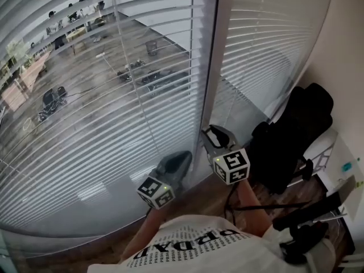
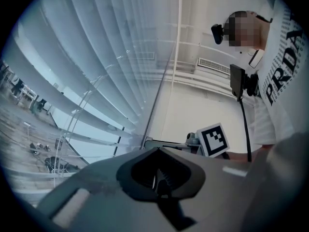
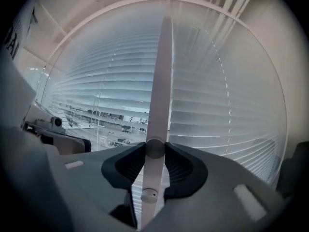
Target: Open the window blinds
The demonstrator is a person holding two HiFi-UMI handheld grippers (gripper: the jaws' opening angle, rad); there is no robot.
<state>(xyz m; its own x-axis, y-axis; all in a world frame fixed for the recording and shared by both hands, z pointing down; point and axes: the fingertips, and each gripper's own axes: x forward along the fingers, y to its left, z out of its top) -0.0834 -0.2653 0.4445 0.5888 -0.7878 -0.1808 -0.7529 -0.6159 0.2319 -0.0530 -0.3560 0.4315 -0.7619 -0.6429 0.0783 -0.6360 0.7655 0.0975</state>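
Upright wand [image 3: 161,81] hangs at the blinds [image 1: 85,124]' edge, clamped in the right gripper [image 3: 155,150]; chair [image 1: 296,135] nearby. Left gripper [image 2: 156,178] pinched together, empty

The tilt wand [image 3: 161,81] runs off the right gripper view's bottom edge, its lower end unseen. Beyond the slats [image 1: 85,152], street-level objects [image 1: 52,100] blur past identification; the dark heap [image 1: 296,129] at right is unidentifiable.

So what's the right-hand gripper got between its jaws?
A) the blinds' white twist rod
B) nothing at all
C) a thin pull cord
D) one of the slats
A: in the right gripper view the white rod runs straight up between the jaws of the right gripper, and both pads press on it.
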